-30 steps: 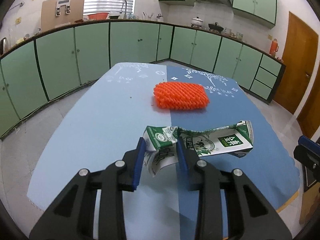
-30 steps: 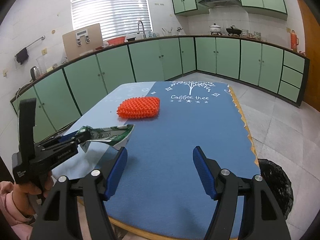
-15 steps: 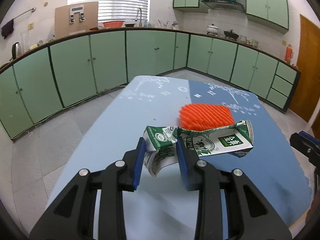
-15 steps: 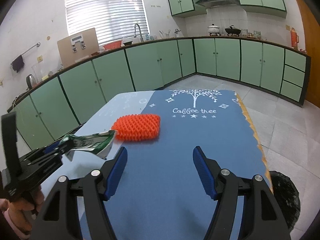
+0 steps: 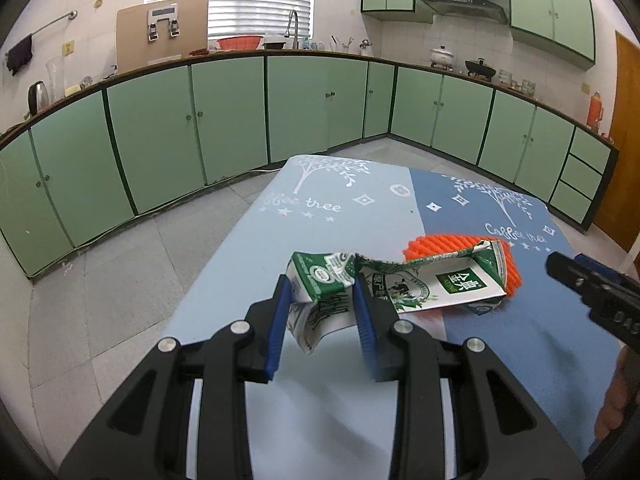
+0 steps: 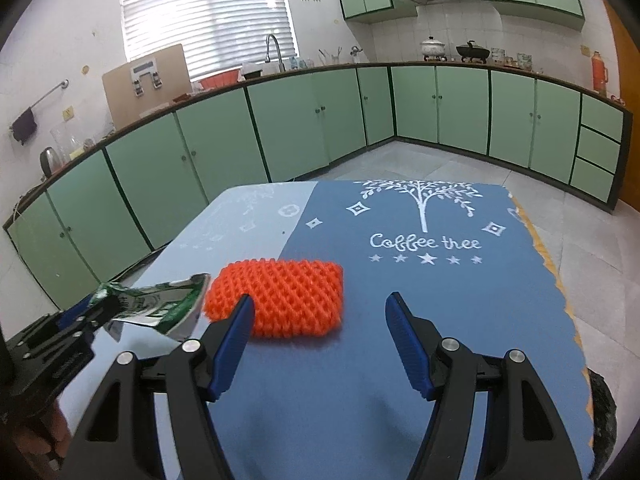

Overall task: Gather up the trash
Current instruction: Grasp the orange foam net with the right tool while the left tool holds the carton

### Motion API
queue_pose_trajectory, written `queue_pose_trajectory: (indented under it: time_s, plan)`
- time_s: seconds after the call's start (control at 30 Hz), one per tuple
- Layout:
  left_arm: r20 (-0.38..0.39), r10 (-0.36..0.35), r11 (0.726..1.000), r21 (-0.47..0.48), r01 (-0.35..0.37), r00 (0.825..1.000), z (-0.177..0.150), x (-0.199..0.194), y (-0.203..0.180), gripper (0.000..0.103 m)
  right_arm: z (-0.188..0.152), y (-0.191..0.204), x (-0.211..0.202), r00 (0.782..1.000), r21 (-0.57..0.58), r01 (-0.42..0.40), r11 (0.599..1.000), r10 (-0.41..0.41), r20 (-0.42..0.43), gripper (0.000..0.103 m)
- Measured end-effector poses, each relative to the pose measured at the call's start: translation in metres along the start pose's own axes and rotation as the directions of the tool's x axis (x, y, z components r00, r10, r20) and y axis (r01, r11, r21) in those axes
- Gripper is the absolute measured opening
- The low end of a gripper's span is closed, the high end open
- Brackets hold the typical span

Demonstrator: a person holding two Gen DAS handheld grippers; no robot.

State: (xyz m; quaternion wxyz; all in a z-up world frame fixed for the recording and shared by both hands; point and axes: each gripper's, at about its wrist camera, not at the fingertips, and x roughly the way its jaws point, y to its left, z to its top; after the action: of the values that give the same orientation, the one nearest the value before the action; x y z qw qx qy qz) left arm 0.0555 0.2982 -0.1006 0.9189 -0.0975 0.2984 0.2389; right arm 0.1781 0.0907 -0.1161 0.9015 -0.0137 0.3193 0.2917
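My left gripper (image 5: 320, 300) is shut on a crushed green and white milk carton (image 5: 400, 282) and holds it in the air above the blue table. The carton also shows in the right wrist view (image 6: 160, 306), at the left. An orange foam net sleeve (image 6: 280, 300) lies on the table; in the left wrist view it (image 5: 444, 244) is partly hidden behind the carton. My right gripper (image 6: 320, 312) is open and empty, close to the near side of the sleeve, its left finger at the sleeve's left end.
The table (image 6: 420, 320) has a blue "Coffee tree" cloth. A black trash bag (image 6: 600, 412) sits on the floor past its right edge. Green cabinets (image 5: 240, 120) line the walls. My right gripper (image 5: 592, 292) shows at the right in the left wrist view.
My left gripper has lifted the carton higher and swung to the left. My right gripper has moved forward to the orange sleeve.
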Motion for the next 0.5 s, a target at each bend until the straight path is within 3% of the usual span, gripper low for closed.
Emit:
queue_pose_trajectory:
  time_s: [0.23,0.43,0.5]
  plan:
    - [0.002,0.006,1.0,-0.017,-0.006,1.0,0.009,0.014,0.01,0.03,0.002,0.004,0.041,0.997,-0.001,0.012,1.0,-0.012,-0.073,0.065]
    - [-0.008,0.003,1.0,-0.025,-0.003,1.0,0.01,0.021,0.013,0.03,-0.009,0.008,0.067,0.983,-0.005,-0.01,1.0,0.009,-0.182,0.039]
    - [-0.01,0.001,1.0,-0.023,-0.001,1.0,0.009,0.022,0.013,0.03,-0.012,0.009,0.066,0.984,-0.013,-0.013,1.0,0.011,-0.178,0.029]
